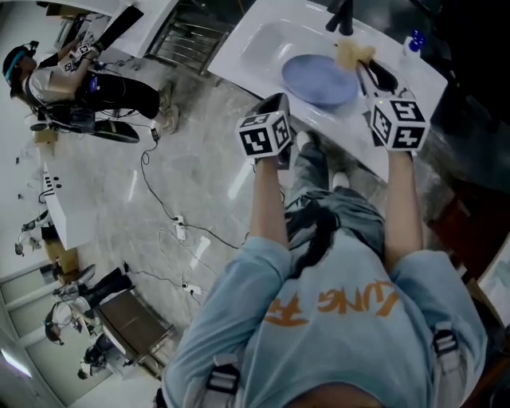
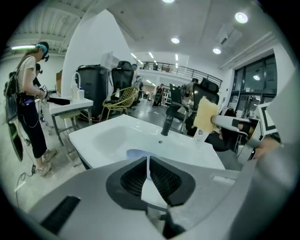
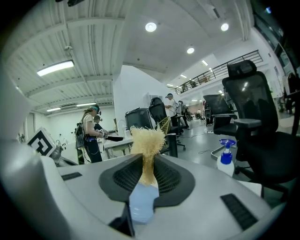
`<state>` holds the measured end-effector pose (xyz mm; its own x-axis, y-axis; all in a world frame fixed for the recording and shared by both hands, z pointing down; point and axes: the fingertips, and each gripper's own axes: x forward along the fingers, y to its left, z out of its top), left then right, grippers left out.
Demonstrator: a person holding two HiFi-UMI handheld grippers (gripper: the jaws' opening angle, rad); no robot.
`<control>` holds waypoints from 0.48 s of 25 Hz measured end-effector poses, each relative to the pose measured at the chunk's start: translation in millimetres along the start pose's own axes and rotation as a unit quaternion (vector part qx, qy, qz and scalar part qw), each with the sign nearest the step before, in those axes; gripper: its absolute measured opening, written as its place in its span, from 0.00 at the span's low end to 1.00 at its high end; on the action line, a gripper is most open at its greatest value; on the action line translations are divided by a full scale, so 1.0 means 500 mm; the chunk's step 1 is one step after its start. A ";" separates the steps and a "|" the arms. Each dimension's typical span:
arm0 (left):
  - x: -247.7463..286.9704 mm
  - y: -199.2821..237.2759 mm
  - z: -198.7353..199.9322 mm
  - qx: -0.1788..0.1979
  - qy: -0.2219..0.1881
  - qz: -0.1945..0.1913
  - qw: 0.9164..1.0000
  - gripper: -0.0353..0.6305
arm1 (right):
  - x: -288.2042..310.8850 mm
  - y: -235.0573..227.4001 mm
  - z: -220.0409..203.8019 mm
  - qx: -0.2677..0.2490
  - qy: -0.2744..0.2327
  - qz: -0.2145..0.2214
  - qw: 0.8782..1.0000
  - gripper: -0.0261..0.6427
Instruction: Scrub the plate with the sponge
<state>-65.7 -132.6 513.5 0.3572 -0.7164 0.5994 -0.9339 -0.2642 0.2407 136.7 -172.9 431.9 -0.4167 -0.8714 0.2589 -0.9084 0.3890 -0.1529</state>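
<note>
Head view: plate (image 1: 319,80) lies flat in the sink (image 1: 239,48) basin, below the faucet (image 1: 343,17). Your right hand-held gripper (image 1: 365,70) carries the sponge (image 1: 353,54) above the plate's faucet-side rim. Left hand-held gripper (image 1: 279,100) hovers over the sink's near edge.

Left gripper view: jaws together, nothing between them.

Right gripper view: jaws clamped on the sponge's lower end.

Risk: nothing pins the plate, so scrubbing may skate it around the basin. With so narrow a bite, the sponge may pull free.

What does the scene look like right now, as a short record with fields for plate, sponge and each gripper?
Plate: blue, lying in the sink
Sponge: yellow, held in the air above the plate, not touching it
Left gripper: shut, empty, at the sink's near edge
Right gripper: shut on the sponge
Also: faucet; spray bottle by the sink
</note>
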 end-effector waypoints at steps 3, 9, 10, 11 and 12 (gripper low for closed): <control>0.030 0.006 0.001 0.016 0.032 -0.026 0.999 0.07 | -0.003 -0.016 0.005 -0.021 0.009 -0.015 1.000 0.15; 0.086 0.012 0.011 0.017 0.054 -0.044 0.997 0.08 | 0.048 -0.029 -0.028 -0.006 0.042 -0.013 0.999 0.15; 0.091 0.017 0.005 0.020 0.061 -0.045 0.997 0.09 | 0.057 -0.025 -0.038 -0.001 0.048 -0.013 0.999 0.15; 0.096 0.025 -0.002 0.023 0.070 -0.046 0.996 0.12 | 0.066 -0.020 -0.049 0.004 0.055 -0.013 0.998 0.15; 0.101 0.035 -0.007 0.023 0.077 -0.046 0.996 0.14 | 0.077 -0.014 -0.061 0.008 0.061 -0.012 0.998 0.15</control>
<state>-64.2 -171.0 550.8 0.4362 -0.5804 0.6876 -0.8953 -0.3565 0.2671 126.0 -200.1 471.8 -0.3957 -0.8378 0.3763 -0.9184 0.3621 -0.1595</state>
